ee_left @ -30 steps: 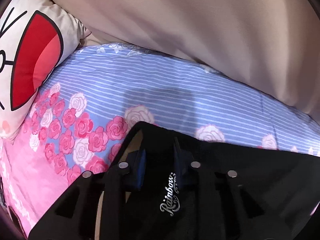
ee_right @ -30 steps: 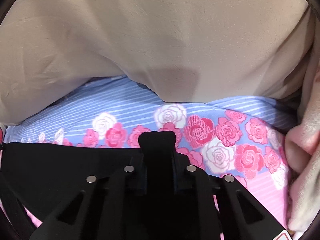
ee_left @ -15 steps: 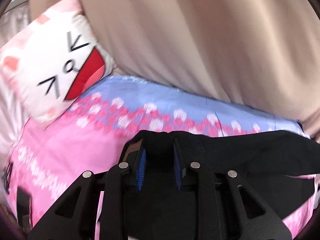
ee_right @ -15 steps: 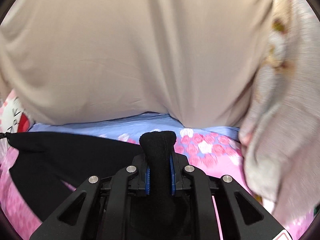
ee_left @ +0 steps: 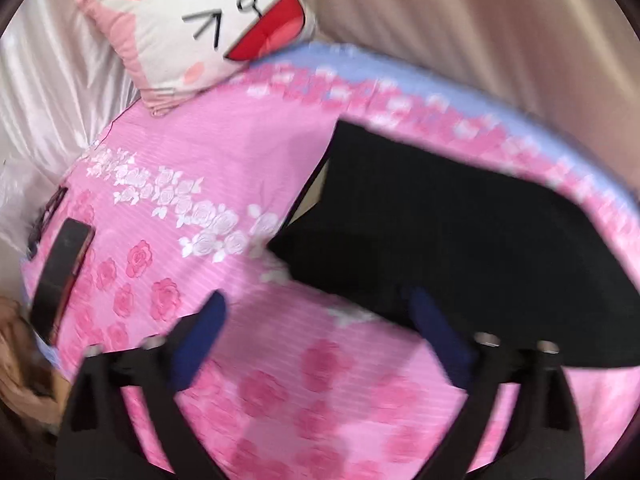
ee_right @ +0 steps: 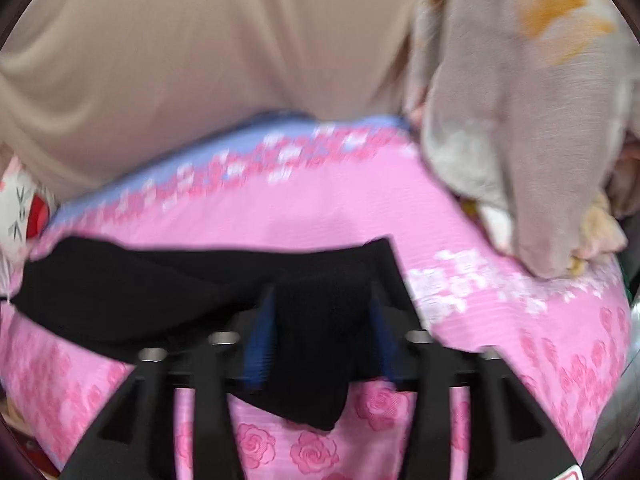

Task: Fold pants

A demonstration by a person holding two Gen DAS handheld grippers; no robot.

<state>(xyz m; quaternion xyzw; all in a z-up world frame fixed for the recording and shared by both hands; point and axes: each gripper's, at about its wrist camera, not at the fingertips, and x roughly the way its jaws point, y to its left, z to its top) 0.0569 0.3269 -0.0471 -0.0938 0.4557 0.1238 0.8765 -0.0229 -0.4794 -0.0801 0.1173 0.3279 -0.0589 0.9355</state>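
The black pants (ee_left: 460, 232) lie along the bed's (ee_left: 224, 264) far edge, their length running sideways. The left gripper (ee_left: 316, 320) hangs wide open just short of them; the right gripper (ee_right: 322, 320), parted slightly, has a fold between its fingers.

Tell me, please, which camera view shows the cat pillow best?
The left wrist view. There the cat pillow shows its whole face, with pink ear, drawn eyes and red mouth, at the far end of the pink bedsheet. In the right wrist view only a blurred sliver of it shows at the left edge.
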